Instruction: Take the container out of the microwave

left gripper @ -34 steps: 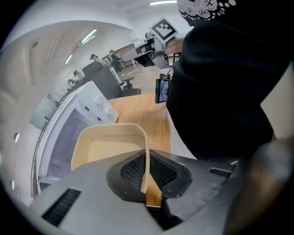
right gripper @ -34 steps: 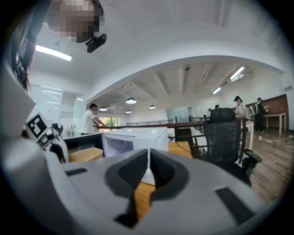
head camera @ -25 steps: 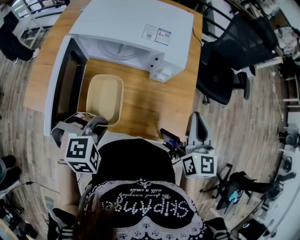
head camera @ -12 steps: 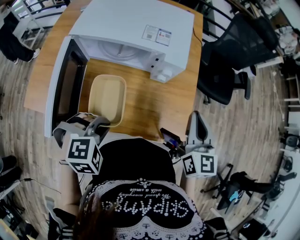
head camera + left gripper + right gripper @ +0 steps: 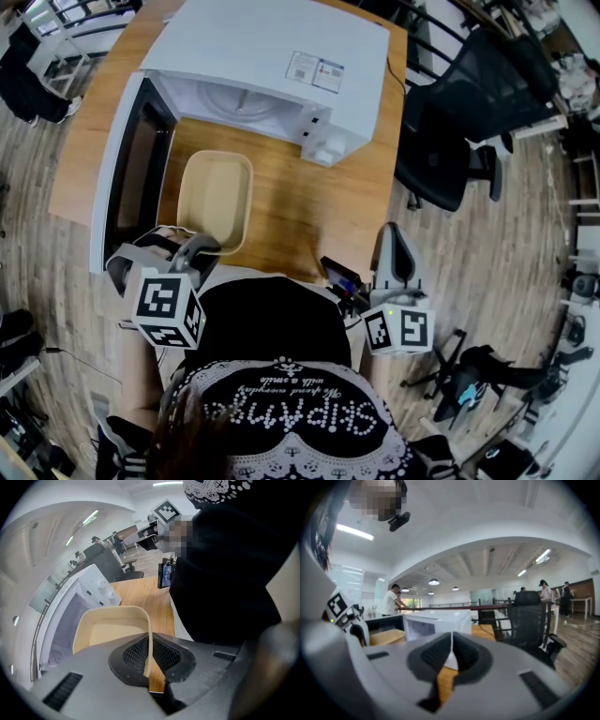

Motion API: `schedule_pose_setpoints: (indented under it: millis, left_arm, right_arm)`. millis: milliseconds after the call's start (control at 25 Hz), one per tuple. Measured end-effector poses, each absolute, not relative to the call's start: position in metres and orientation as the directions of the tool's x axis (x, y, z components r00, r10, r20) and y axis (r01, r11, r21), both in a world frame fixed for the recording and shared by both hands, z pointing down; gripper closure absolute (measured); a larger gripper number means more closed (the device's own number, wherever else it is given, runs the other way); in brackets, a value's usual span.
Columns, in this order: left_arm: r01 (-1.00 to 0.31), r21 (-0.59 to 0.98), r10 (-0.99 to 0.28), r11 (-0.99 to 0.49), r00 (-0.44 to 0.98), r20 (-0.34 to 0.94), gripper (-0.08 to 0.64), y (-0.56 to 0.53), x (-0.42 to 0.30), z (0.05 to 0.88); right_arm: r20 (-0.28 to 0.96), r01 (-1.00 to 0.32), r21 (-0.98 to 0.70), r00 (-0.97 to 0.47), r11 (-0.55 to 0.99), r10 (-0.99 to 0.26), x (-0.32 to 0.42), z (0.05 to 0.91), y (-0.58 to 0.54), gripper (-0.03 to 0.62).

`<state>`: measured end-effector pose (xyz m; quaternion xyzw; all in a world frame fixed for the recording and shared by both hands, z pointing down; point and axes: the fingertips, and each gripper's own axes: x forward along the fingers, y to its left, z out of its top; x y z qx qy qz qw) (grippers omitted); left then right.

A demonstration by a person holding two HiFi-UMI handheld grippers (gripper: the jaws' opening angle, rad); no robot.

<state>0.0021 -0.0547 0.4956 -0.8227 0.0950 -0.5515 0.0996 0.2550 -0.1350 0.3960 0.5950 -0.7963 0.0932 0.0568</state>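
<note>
The wooden table carries the white microwave, its door open. Since a second ago I see almost no change. The sticker on the microwave's top is too small to read. The container, cream, rounded and empty, stands just in front of the microwave. My left gripper pinches its near wall. My right gripper, closed on nothing, hangs well right of the microwave.

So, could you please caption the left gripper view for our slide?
Left claw gripping the beige container by its rim, outside the open microwave.
</note>
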Motion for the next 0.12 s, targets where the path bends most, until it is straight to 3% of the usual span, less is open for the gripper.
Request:
schedule_pose_setpoints:
  millis: [120]
  left_arm:
    - [-0.047, -0.267, -0.264, -0.963, 0.373, 0.889, 0.522, -0.0532, 0.0022, 0.4964]
  right_arm:
    - [0.202, -0.957, -0.081, -0.288, 0.277, -0.936, 0.2541, 0.3966, -0.1343, 0.555]
